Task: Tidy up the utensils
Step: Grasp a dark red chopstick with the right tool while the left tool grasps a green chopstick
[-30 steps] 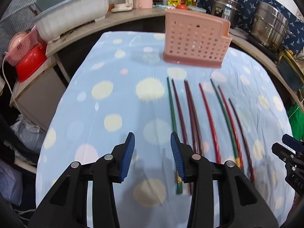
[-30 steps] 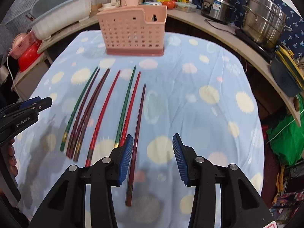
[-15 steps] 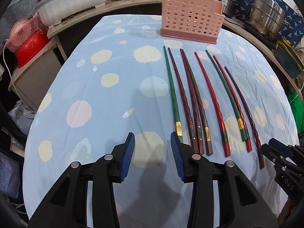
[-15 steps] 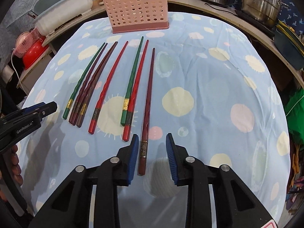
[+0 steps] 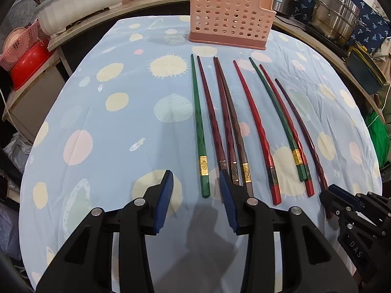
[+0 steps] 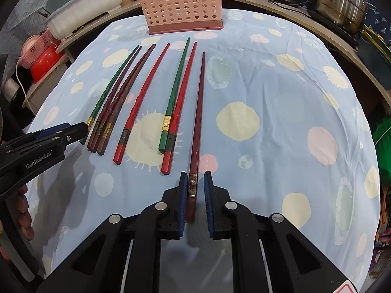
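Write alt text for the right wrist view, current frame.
The right gripper has just been closing its jaws around the thick end of a dark maroon chopstick, the rightmost of eight lying side by side on a blue spotted tablecloth. A pink perforated utensil holder stands behind their tips; the left gripper reaches in beside the leftmost green chopstick.
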The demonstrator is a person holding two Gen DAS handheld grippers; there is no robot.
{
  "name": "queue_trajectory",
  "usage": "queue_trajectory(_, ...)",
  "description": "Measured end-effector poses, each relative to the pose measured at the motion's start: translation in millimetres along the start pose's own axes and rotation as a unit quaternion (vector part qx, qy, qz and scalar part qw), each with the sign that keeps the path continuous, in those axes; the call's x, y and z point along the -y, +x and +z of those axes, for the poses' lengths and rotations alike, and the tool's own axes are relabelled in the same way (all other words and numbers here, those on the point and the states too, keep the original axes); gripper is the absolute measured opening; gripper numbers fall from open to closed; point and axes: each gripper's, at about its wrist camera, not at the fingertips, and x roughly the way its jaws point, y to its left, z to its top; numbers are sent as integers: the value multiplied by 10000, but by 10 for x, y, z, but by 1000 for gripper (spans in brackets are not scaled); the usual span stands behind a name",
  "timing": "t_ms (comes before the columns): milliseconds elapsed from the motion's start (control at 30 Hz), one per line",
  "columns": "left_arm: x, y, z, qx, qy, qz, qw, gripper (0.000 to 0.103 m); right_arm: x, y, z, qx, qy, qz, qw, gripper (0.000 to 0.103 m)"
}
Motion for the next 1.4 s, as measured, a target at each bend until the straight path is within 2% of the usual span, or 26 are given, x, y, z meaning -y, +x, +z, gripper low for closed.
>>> queue_trajectory(300, 20, 98, 29, 44, 3, -28, 10000, 37, 21, 21, 17, -5, 19, -7, 10000, 7)
queue_trajectory(467, 13, 102, 35, 39, -36, -324, 9995, 17, 33, 29, 24, -2, 12, 1, 10000, 7)
queue_trajectory(667, -107, 98, 35, -67, -339, -611, 9975, 16, 32, 31, 25, -2, 28, 7, 10000, 7)
queue_trajectory(1100, -29, 153, 1, 57, -89, -281, 9995, 14, 43, 27, 23, 2, 22, 10, 10000, 7)
queue_trajectory(1167, -40, 148, 0, 37, -94, -317, 9994, 7, 48, 27, 25, -2, 37, 20, 10000, 7)
queue_trajectory(1400, -83, 23, -30, 50, -97, -402, 9991, 7, 56, -32, 4, 6, 109, 73, 9999, 7)
